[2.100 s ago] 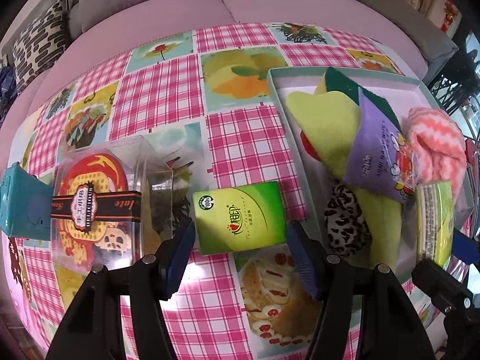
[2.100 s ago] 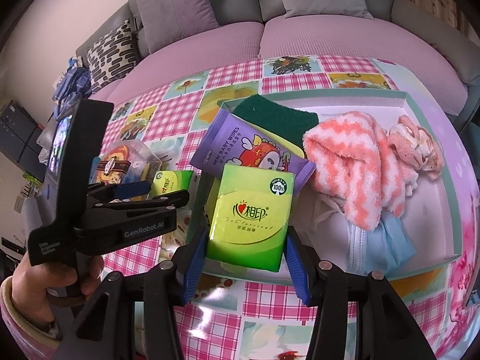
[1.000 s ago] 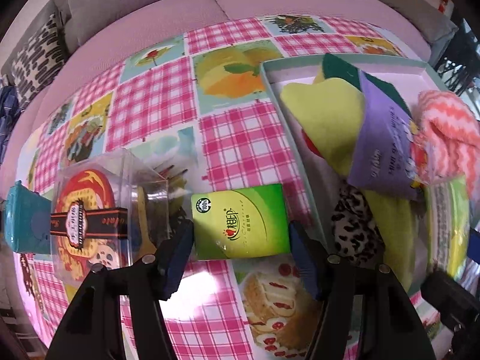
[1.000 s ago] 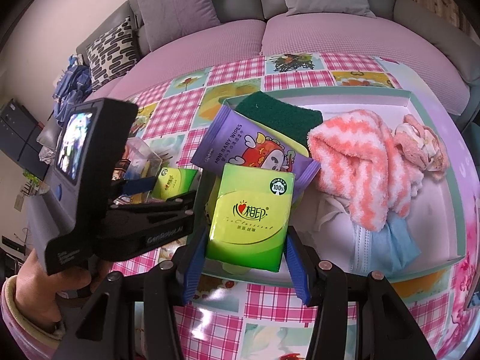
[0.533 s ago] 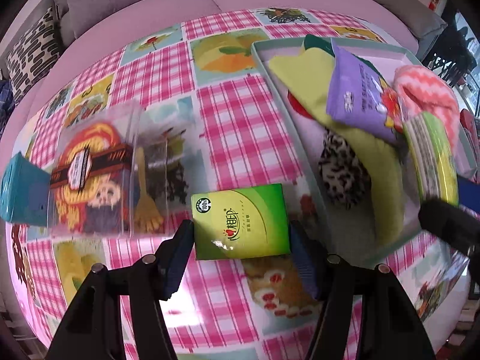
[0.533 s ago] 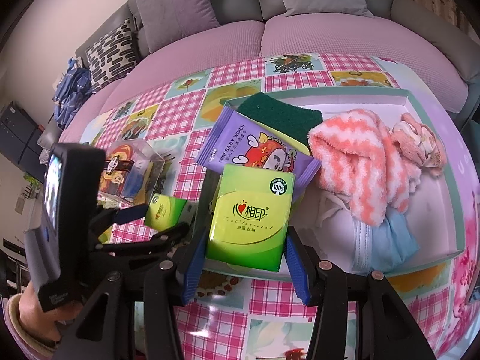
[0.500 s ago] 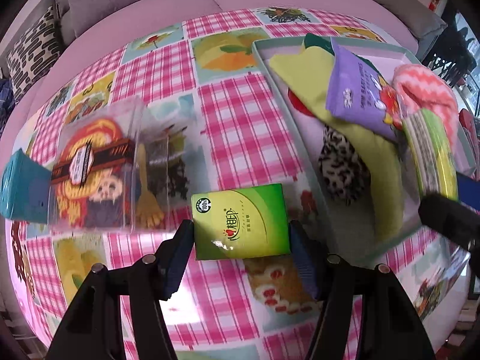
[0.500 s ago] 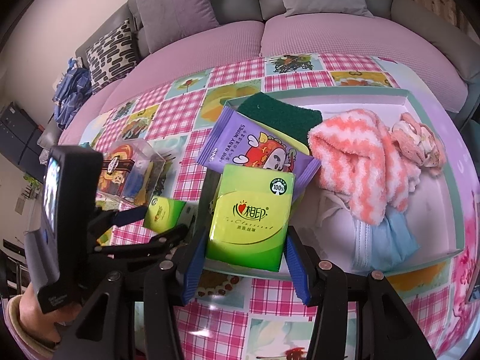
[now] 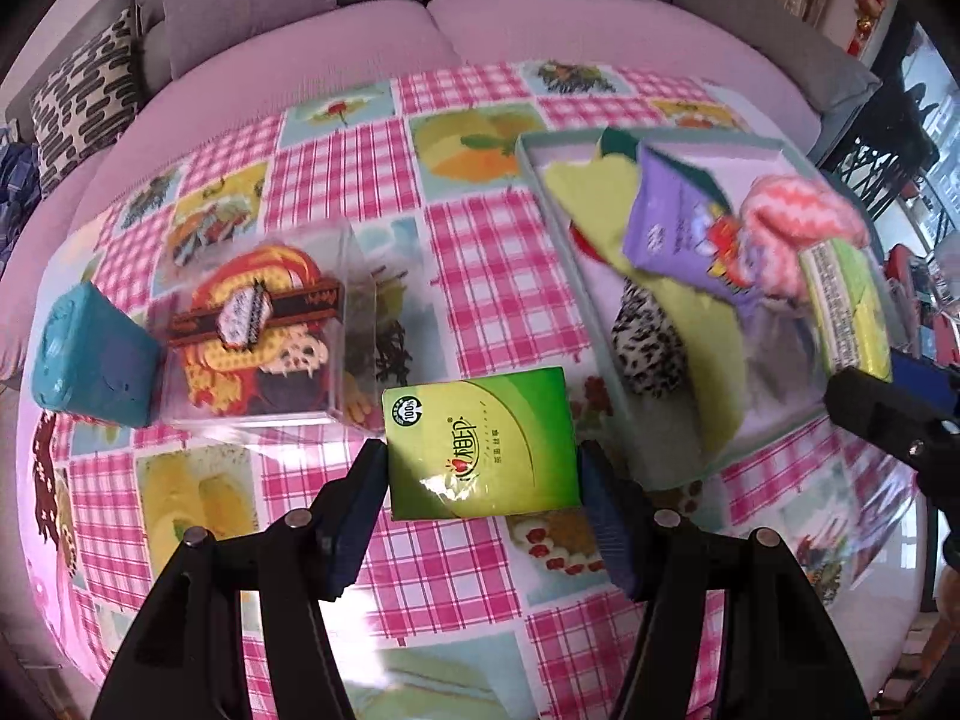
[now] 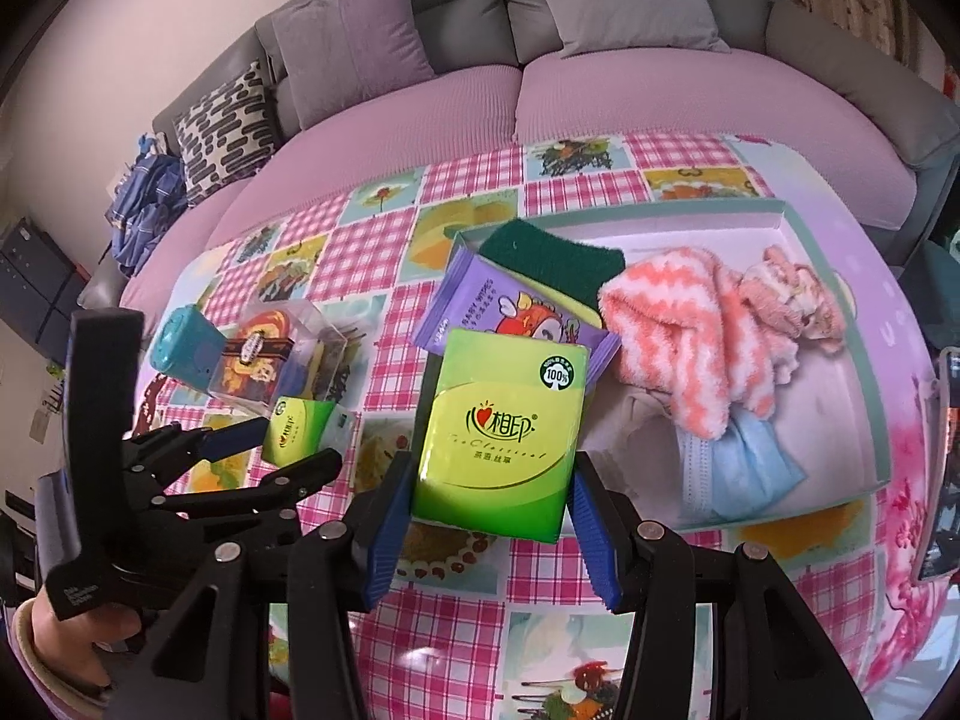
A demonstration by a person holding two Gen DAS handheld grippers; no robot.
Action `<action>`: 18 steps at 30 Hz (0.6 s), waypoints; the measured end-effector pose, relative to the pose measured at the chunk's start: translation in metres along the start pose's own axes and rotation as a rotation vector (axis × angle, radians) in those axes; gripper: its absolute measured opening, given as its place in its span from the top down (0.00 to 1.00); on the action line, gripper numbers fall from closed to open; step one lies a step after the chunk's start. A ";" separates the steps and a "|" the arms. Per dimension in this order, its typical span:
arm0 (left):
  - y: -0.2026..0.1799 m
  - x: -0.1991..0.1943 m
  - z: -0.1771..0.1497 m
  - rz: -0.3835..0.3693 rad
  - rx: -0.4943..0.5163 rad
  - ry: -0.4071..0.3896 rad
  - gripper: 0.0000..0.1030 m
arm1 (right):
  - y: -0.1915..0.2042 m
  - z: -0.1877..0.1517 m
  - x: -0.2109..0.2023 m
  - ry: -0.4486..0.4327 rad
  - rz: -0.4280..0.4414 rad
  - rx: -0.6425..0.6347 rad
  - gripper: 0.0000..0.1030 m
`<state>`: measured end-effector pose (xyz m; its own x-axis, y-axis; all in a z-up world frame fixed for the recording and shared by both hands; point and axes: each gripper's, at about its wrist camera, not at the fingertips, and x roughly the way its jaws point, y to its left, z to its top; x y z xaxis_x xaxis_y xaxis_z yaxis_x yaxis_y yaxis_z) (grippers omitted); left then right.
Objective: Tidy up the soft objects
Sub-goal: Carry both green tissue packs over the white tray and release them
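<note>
Covering the table, a checked cloth [image 10: 384,252] (pink, fruit panels) fronts a sofa [image 10: 600,90].

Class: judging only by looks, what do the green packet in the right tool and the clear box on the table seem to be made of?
Green tissue packet: glossy plastic film, probably; it shows shiny glare and soft, slightly crinkled edges. Clear box: rigid transparent plastic, likely; its contents show through and its edges are sharp.
</note>
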<state>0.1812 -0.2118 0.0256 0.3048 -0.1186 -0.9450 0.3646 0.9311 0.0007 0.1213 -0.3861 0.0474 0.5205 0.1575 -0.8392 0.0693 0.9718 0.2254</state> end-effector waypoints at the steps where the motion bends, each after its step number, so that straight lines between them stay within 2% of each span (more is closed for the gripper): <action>1: -0.001 -0.007 0.001 -0.001 0.003 -0.013 0.37 | -0.001 0.001 -0.004 -0.007 -0.001 0.002 0.48; 9: -0.015 -0.047 0.031 -0.033 0.031 -0.113 0.37 | -0.018 0.014 -0.038 -0.066 -0.037 0.016 0.48; 14: -0.037 -0.068 0.047 -0.060 0.069 -0.172 0.37 | -0.037 0.022 -0.054 -0.092 -0.068 0.038 0.48; 18: -0.061 -0.069 0.052 -0.085 0.114 -0.178 0.37 | -0.052 0.022 -0.058 -0.093 -0.087 0.060 0.48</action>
<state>0.1836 -0.2788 0.1074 0.4158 -0.2631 -0.8706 0.4896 0.8714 -0.0295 0.1059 -0.4495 0.0951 0.5868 0.0535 -0.8079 0.1672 0.9683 0.1856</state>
